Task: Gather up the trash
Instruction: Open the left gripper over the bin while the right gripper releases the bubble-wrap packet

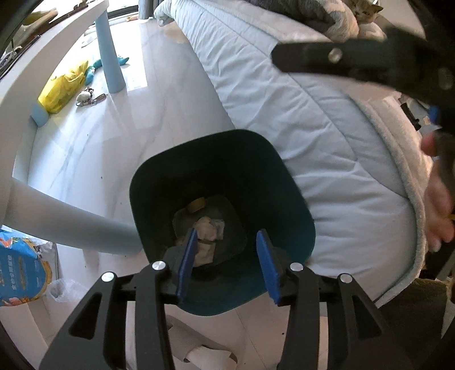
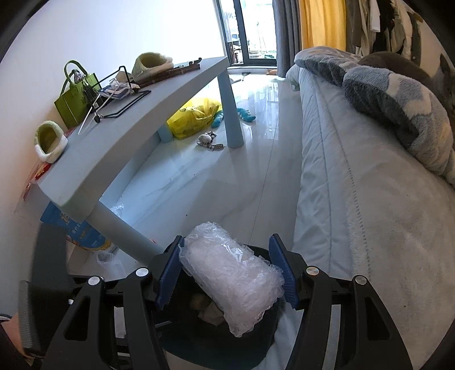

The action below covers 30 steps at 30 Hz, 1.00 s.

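Right gripper (image 2: 227, 273) clamps bubble wrap (image 2: 231, 280) over bin (image 2: 250, 345) (tissues inside); left gripper (image 1: 231, 266) spread, empty. Drop step; next: part jaws

A: Floor?
B: Glossy white tile floor (image 2: 256, 148), bright glare from the glass door (image 2: 253, 31) at the far end. Yellow curtain (image 2: 321, 22) beside it, grey one next to that.
A: Furniture?
B: Pale blue table (image 2: 136, 113) along the white wall (image 2: 113, 28) on the left, round blue legs. Bed (image 2: 355, 170) on the right with a light quilt, grey-blue fleece blanket (image 2: 398, 102) piled on top.
A: Anything else?
B: Clothes (image 2: 378, 20) hanging behind the bed, top right.
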Each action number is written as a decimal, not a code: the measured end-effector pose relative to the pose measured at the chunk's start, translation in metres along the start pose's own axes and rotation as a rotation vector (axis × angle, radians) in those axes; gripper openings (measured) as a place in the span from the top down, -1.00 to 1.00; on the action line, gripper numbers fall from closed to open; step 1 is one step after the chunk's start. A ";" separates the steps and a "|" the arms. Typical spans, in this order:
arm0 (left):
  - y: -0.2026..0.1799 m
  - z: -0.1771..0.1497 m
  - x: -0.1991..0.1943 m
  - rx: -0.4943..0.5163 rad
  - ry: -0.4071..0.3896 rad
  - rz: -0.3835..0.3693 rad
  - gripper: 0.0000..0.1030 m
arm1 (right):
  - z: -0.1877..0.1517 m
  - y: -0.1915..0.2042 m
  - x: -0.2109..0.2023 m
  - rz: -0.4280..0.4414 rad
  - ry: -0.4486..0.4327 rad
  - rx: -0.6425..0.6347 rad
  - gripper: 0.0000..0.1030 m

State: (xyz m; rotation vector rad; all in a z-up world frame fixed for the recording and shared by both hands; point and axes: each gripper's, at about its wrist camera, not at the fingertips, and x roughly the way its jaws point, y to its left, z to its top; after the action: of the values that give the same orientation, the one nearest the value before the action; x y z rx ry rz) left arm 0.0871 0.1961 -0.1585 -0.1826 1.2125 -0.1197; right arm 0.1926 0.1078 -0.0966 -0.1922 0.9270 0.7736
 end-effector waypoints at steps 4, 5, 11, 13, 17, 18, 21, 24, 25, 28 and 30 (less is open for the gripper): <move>0.001 0.000 -0.009 0.012 -0.019 -0.005 0.19 | -0.001 0.004 0.009 -0.003 0.019 -0.004 -0.20; 0.001 0.000 -0.011 0.014 -0.026 -0.004 0.23 | -0.002 0.006 0.012 -0.004 0.025 -0.007 -0.20; 0.010 0.001 -0.026 0.007 -0.057 -0.010 0.48 | -0.005 0.013 0.032 -0.014 0.069 -0.021 -0.20; 0.014 0.001 -0.033 0.002 -0.076 -0.006 0.50 | -0.008 0.015 0.039 -0.017 0.087 -0.024 -0.20; 0.021 0.004 -0.047 -0.014 -0.121 -0.001 0.54 | -0.015 0.019 0.055 -0.019 0.131 -0.032 -0.20; 0.023 0.004 -0.051 -0.018 -0.131 0.002 0.57 | -0.017 0.021 0.060 -0.019 0.146 -0.035 -0.20; 0.030 0.007 -0.061 -0.034 -0.158 0.019 0.69 | -0.022 0.025 0.071 -0.021 0.175 -0.043 -0.20; 0.029 0.009 -0.072 -0.027 -0.198 0.039 0.74 | -0.031 0.029 0.084 -0.018 0.219 -0.048 -0.20; 0.029 0.010 -0.075 -0.028 -0.207 0.039 0.74 | -0.033 0.031 0.087 -0.017 0.232 -0.047 -0.20; 0.030 0.013 -0.083 -0.026 -0.238 0.044 0.74 | -0.042 0.035 0.098 -0.015 0.276 -0.052 -0.20; 0.029 0.015 -0.086 -0.021 -0.248 0.057 0.74 | -0.049 0.038 0.105 -0.022 0.310 -0.070 -0.20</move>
State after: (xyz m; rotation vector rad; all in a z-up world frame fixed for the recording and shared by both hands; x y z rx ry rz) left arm 0.0712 0.2416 -0.0798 -0.1756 0.9714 -0.0326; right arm 0.1723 0.1666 -0.2016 -0.3910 1.1890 0.7692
